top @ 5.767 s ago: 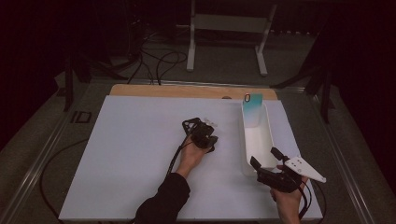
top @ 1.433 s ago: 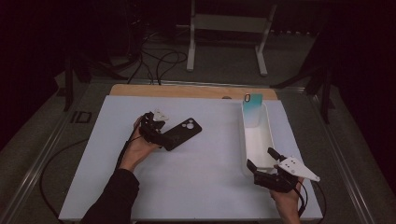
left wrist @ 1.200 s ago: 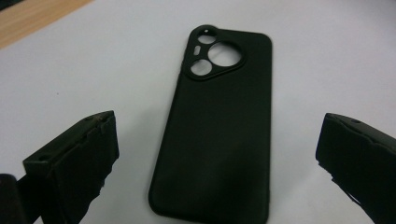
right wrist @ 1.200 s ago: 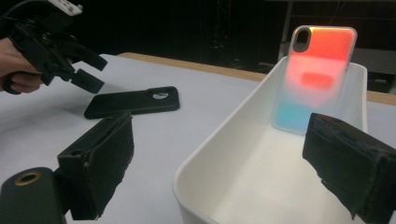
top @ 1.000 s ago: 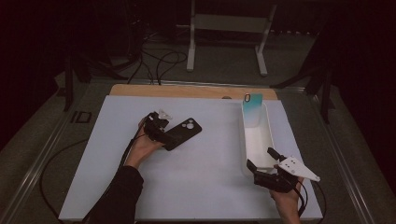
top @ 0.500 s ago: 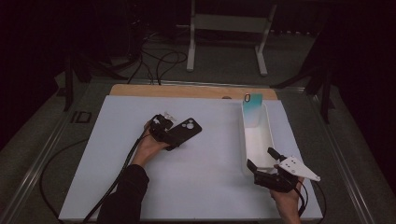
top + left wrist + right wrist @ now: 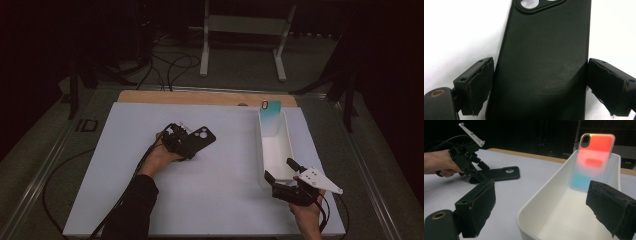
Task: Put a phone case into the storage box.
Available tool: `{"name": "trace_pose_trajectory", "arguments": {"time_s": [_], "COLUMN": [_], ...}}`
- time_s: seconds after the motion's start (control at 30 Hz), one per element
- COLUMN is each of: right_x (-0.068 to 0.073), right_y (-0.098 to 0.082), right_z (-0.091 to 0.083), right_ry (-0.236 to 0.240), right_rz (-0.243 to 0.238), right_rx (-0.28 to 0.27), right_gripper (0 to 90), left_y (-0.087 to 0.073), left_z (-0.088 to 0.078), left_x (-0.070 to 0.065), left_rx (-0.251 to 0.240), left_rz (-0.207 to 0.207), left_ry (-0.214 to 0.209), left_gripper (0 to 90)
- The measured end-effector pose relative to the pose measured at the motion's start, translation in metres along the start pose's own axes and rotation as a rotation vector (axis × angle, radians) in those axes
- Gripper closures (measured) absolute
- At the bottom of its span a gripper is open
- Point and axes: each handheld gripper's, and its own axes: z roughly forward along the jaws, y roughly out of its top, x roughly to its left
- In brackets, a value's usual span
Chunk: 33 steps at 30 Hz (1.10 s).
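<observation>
My left gripper (image 7: pixel 186 145) has been closing around the black phone case (image 7: pixel 196 141) lying flat mid-table, pads not visibly pressing it. My right gripper (image 7: pixel 282 178) gapes, jaws either side of the white bin (image 7: pixel 263 155), where an iridescent phone case (image 7: pixel 270 116) leans against the far wall.

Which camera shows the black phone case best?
The left gripper view: the black phone case looms close between the jaws, camera hole visible. The high view shows it small on the white table; the right gripper view shows it flat and far off.
</observation>
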Motion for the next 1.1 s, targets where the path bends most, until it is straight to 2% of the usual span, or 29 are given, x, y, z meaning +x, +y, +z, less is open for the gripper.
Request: {"name": "trace_pose_trajectory", "arguments": {"time_s": [0.27, 0.43, 0.5, 0.63, 0.73, 0.87, 0.97, 1.1], "right_x": [0.0, -0.001, 0.0, 0.001, 0.001, 0.0, 0.001, 0.001], "right_y": [0.0, 0.0, 0.0, 0.001, 0.001, 0.001, 0.002, 0.003], "right_z": [0.0, -0.001, -0.001, -0.001, -0.001, -0.001, -0.001, -0.001], "right_ry": [-0.003, -0.007, -0.005, -0.003, -0.005, -0.005, -0.002, 0.004], "right_rz": [0.0, 0.002, 0.002, -0.001, 0.0, 0.003, 0.002, 0.007], "right_rx": [0.002, 0.002, 0.001, 0.002, 0.003, 0.002, 0.001, 0.0], "right_gripper": [9.0, 9.0, 9.0, 9.0, 9.0, 9.0, 9.0, 9.0], "left_y": [0.003, 0.001, 0.001, 0.0, -0.001, -0.003, -0.006, -0.009], "left_z": [-0.004, -0.008, -0.009, -0.011, -0.012, -0.015, -0.018, -0.023], "left_x": [-0.003, -0.006, -0.007, -0.01, -0.012, -0.013, -0.013, -0.015], "left_rx": [0.07, 0.126, 0.141, 0.152, 0.153, 0.153, 0.127, 0.08], "left_rz": [0.013, 0.043, 0.054, 0.048, 0.035, 0.047, 0.037, 0.023], "left_ry": [-0.004, -0.022, -0.026, -0.017, -0.013, -0.032, -0.055, -0.064], "left_gripper": [12.4, 12.8, 13.4, 14.6, 15.6, 16.3, 16.5, 16.6]}}
